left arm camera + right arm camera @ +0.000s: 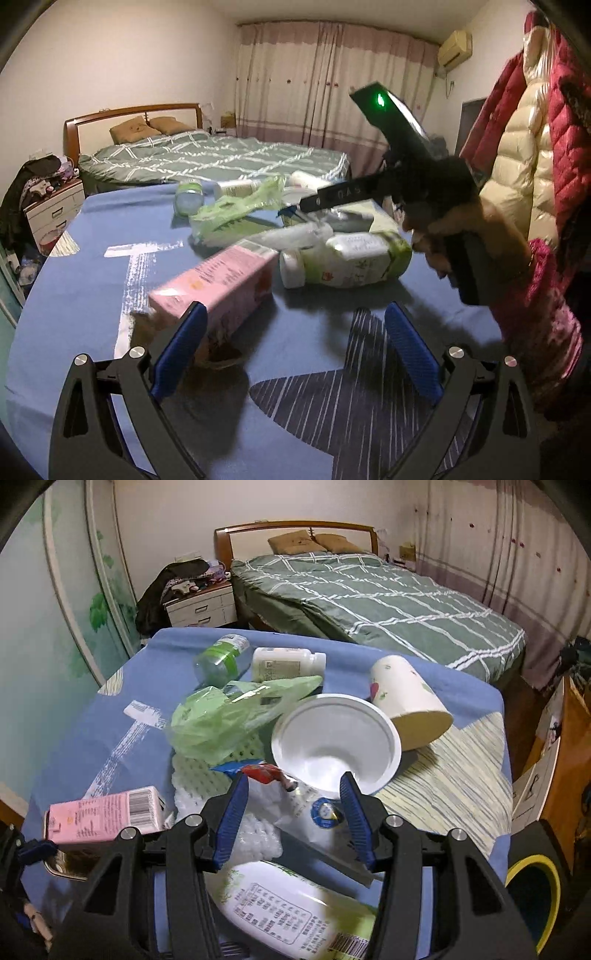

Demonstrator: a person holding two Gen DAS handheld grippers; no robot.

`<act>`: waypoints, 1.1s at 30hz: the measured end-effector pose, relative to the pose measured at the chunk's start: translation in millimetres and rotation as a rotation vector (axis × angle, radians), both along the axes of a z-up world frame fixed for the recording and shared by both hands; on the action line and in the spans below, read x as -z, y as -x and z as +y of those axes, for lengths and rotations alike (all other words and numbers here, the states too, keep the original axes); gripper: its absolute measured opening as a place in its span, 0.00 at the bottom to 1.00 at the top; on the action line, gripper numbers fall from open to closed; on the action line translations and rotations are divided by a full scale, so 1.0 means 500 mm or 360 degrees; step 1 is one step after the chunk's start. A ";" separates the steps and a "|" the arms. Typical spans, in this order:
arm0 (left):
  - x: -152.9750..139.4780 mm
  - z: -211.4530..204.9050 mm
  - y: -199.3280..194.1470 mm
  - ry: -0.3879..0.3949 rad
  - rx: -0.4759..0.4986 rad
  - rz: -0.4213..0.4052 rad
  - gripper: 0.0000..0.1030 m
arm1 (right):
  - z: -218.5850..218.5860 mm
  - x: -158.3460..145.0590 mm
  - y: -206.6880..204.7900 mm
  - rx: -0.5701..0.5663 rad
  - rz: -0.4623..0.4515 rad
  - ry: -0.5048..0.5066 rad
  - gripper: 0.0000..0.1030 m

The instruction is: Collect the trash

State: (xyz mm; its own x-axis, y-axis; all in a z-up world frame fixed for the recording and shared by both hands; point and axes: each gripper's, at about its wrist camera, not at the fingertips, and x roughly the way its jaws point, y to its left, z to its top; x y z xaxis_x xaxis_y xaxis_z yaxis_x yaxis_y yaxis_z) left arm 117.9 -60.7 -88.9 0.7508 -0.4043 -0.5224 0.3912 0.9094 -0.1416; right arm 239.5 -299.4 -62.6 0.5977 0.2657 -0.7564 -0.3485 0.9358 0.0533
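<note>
Trash lies piled on a blue-clothed table point(92, 280). A pink carton point(218, 288) lies just ahead of my open, empty left gripper point(295, 350), near its left finger; it also shows in the right wrist view point(103, 818). A white-green bottle point(347, 264) lies on its side behind it. My right gripper point(291, 812) is open and empty above a white plastic wrapper point(314, 819), with a white bowl point(336, 738), a green plastic bag point(225, 716) and a paper cup point(410, 705) beyond. The white-green bottle point(280, 912) lies below it.
A clear bottle point(219, 657) and a white bottle point(284, 662) lie at the table's far edge. A bed point(369, 602) stands behind it. A yellow-rimmed bin point(535, 897) stands at the right. Jackets point(543, 155) hang at the right.
</note>
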 end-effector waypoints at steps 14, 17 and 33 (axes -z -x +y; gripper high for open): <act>0.011 0.004 0.034 0.0002 -0.0064 -0.0036 0.93 | 0.051 0.006 0.008 -0.0110 -0.0058 0.0176 0.48; 0.020 0.011 0.037 0.0014 -0.0085 -0.0025 0.93 | 0.057 0.014 -0.001 -0.0116 -0.0042 0.0208 0.47; 0.028 0.051 0.038 0.0186 -0.0119 0.0001 0.93 | -0.073 -0.094 0.023 0.0122 -0.0246 -0.0169 0.03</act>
State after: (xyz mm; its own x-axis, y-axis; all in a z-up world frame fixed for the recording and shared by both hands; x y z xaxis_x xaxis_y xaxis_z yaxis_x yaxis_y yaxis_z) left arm 99.1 -35.2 -103.1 0.7808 -0.4052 -0.4756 0.3227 0.9133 -0.2485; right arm 228.2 -336.0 -15.7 0.7260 0.2880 -0.6244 -0.2879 0.9520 0.1043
